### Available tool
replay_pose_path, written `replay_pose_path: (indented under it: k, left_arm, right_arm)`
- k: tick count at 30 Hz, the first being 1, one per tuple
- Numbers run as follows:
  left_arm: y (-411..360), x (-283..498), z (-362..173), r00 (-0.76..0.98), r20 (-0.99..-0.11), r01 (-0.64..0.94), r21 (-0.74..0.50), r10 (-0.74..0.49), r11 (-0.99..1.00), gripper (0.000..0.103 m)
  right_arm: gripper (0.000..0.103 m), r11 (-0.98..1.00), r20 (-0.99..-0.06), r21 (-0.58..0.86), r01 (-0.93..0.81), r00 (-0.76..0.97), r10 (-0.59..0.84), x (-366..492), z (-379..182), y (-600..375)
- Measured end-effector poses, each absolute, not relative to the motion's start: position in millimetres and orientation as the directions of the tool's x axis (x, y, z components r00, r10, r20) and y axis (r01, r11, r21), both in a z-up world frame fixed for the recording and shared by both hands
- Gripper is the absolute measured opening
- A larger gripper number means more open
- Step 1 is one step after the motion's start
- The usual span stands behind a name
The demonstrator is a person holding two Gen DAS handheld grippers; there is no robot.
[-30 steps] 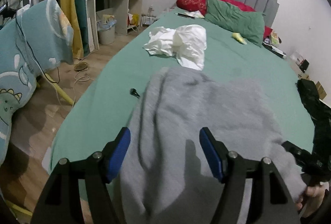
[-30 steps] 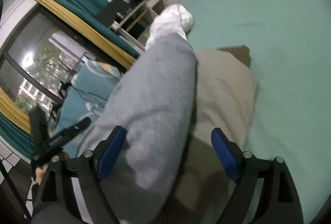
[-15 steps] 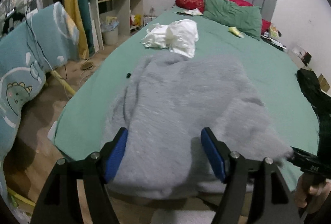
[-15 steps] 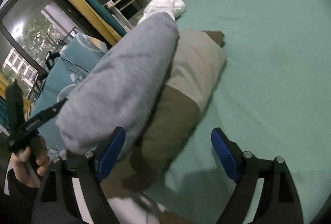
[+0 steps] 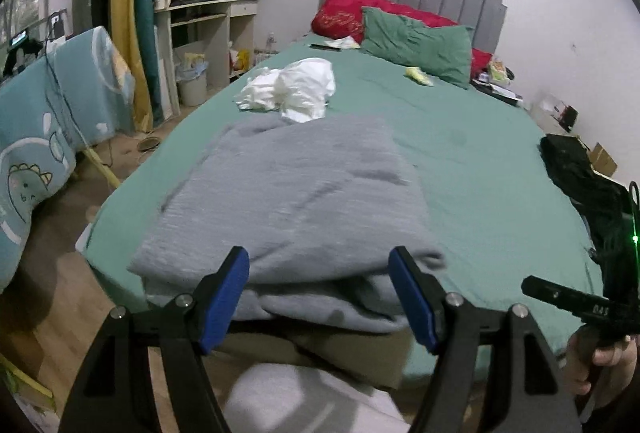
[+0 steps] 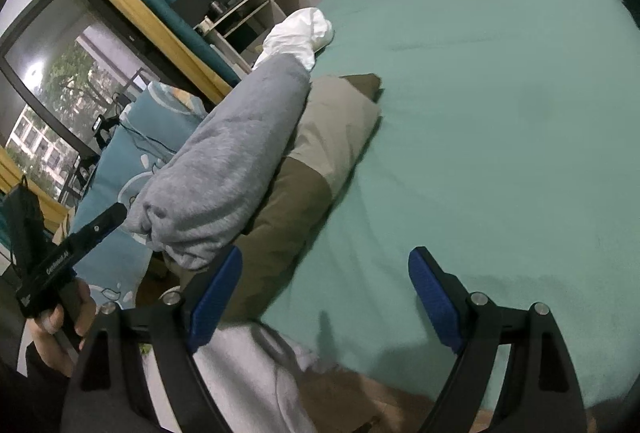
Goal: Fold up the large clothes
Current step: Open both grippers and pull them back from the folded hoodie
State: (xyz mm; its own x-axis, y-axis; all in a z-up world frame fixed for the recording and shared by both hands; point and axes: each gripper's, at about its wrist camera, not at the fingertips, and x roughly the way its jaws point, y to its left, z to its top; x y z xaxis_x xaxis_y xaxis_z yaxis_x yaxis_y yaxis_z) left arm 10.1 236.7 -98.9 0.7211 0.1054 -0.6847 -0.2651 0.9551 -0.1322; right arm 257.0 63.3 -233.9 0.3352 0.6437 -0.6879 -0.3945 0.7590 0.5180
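A folded grey sweatshirt (image 5: 296,193) lies on a folded tan and olive garment (image 6: 328,149) at the near edge of the green bed (image 5: 480,161). It shows in the right wrist view (image 6: 228,169) as a thick grey bundle. My left gripper (image 5: 320,297) is open and empty, just in front of the grey bundle's near edge. My right gripper (image 6: 324,297) is open and empty, over the green sheet to the right of the pile. A crumpled white garment (image 5: 296,89) lies further up the bed.
Green and red pillows (image 5: 416,41) lean on the grey headboard. A black garment (image 5: 580,177) lies at the bed's right edge. A desk (image 5: 204,29) and a bin stand to the left. A dinosaur-print blanket (image 5: 36,137) hangs at the left.
Both grippers have pulled back from the grey sweatshirt, which now rests folded on the tan garment. The right gripper has swung right over bare sheet.
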Motion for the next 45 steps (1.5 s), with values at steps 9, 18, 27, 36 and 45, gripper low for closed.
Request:
replay_pose_path:
  k: [9,18,27,36,45]
  left_arm:
    - [178,2,-86,0.748,-0.662,-0.192,-0.149,0.047,0.97,0.072]
    - [126,-1,-65,0.757,-0.653,-0.084,-0.152,-0.036,0.985,0.078]
    - [95,-8,-25,0.802,-0.592,-0.041,-0.189,-0.08,0.981,0.081]
    - [69,-20,11,0.864,-0.503,-0.046,-0.143,-0.033,0.989,0.096]
    - [43,-42,46,0.936,-0.35,-0.067,-0.076,0.036,0.995,0.103]
  right_arm:
    - [0.084,0.791,-0.678,0.497,-0.356,0.41,0.61,236,-207,6]
    - [0.084,0.84,-0.663,0.452,-0.301,0.516,0.542,216,-162,-51]
    - [0.089,0.874,-0.6,0.416,-0.252,0.646,0.472,193,-107,-108]
    - [0.094,0.905,-0.554,0.362,-0.222,0.729,0.401,169,-72,-144]
    - [0.095,0.953,-0.471,0.218,-0.212,0.832,0.293,137,-27,-171]
